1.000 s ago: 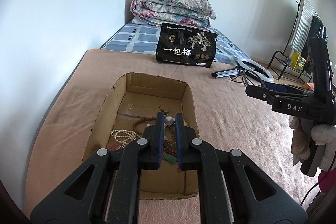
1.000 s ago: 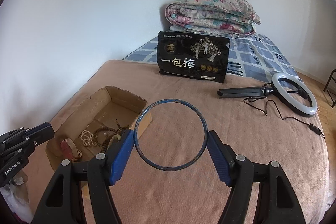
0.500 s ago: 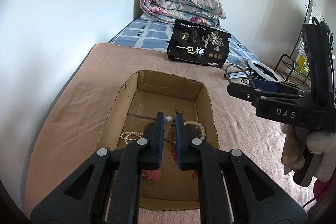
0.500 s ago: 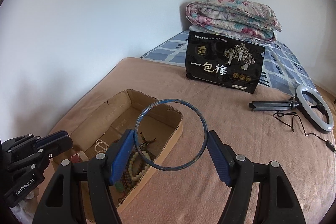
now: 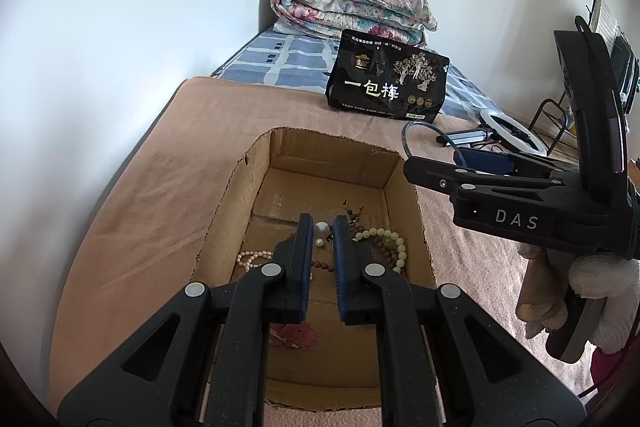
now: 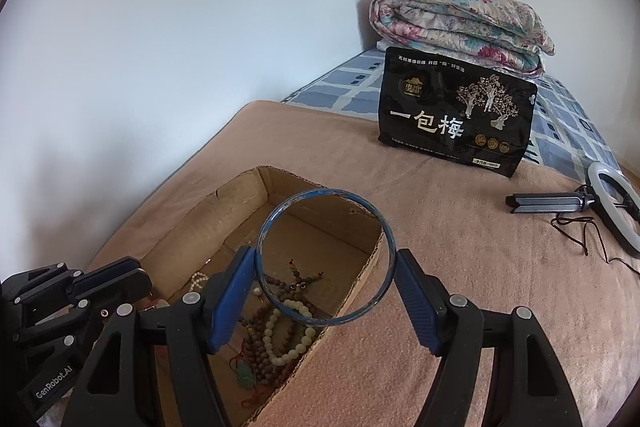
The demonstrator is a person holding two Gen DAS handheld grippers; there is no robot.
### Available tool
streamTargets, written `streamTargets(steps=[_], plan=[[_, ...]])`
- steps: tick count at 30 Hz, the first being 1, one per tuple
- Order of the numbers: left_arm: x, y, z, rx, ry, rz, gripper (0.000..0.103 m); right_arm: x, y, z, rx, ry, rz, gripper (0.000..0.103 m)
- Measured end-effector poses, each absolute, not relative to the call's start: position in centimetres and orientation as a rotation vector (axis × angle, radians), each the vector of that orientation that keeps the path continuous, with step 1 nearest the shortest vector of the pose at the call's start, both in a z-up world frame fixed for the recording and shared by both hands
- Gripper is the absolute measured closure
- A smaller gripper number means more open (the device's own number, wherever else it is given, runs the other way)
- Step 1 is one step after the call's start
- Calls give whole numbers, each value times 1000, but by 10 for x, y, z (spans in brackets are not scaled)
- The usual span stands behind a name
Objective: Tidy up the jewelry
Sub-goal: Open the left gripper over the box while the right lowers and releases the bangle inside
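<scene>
An open cardboard box (image 5: 236,211) (image 6: 236,203) lies on the tan blanket and holds bead bracelets (image 6: 276,335), a pearl strand (image 5: 250,259) and a red pouch (image 5: 296,335). My left gripper (image 5: 321,227) is shut on a white pearl bead (image 5: 321,228), held above the box. My right gripper (image 6: 326,263) is shut on a blue bangle (image 6: 380,227), held upright over the box's right wall; it also shows in the left wrist view (image 5: 472,179).
A black snack bag (image 6: 456,115) stands at the back of the blanket, with a folded floral quilt (image 6: 460,23) behind it. A ring light with tripod and cable (image 6: 608,203) lies to the right. A white wall runs along the left.
Both grippers have moved in over the box. The right gripper carried the bangle leftward from over the blanket to above the box's right wall. Both grips are unchanged.
</scene>
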State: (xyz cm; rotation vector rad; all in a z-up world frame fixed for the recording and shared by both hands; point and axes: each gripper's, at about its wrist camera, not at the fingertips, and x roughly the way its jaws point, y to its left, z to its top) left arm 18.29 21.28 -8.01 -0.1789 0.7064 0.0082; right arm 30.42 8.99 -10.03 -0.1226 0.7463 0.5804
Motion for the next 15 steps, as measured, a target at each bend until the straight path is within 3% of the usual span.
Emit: streamTargets(steps=[10, 12, 14, 15], plan=[[185, 216, -84, -187, 709, 17, 95, 307, 98, -104, -122, 747, 604, 30], [185, 215, -84, -185, 709, 21, 94, 306, 98, -104, -120, 745, 598, 23], [185, 214, -84, -183, 708, 23, 69, 306, 96, -102, -110, 738, 593, 14], [184, 214, -84, -182, 704, 26, 64, 306, 95, -101, -106, 735, 591, 13]])
